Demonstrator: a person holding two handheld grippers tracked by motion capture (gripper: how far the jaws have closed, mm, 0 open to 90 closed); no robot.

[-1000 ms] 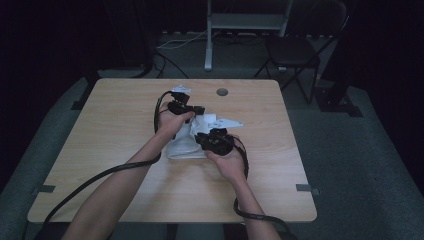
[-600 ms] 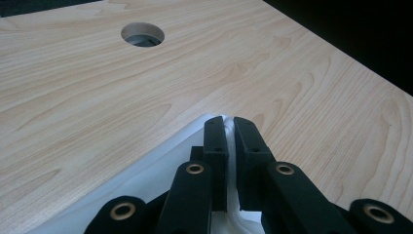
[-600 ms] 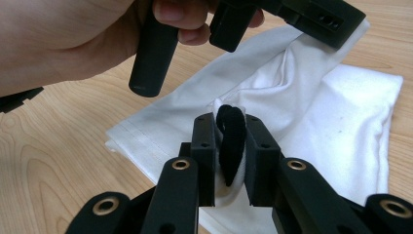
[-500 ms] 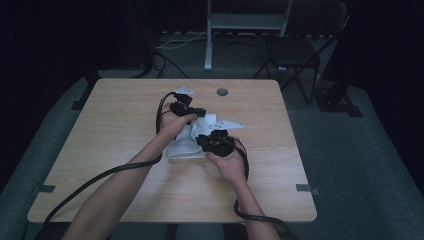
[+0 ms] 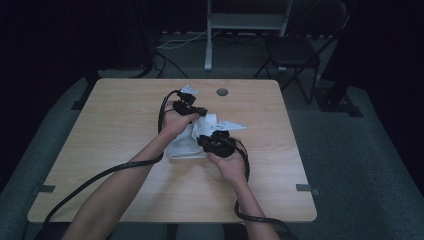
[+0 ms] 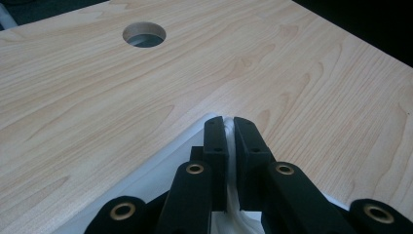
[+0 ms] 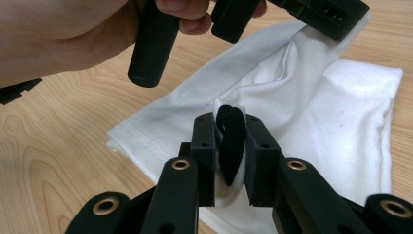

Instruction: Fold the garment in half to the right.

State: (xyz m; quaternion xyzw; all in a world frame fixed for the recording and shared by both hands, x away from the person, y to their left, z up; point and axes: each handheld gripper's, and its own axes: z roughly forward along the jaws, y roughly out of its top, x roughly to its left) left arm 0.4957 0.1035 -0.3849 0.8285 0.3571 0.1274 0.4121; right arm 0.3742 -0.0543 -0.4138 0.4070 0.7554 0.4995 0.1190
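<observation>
While the crumpled white cloth (image 5: 187, 142) lies between the two hands on the pale wooden table (image 5: 100, 150), the left gripper (image 6: 227, 131) is clamped tight on a white fold of it, the table's round cable hole (image 6: 143, 34) well ahead of its jaws. The right gripper (image 7: 233, 134), just beside the left one, pinches another fold together with a small black strap (image 7: 231, 141).
</observation>
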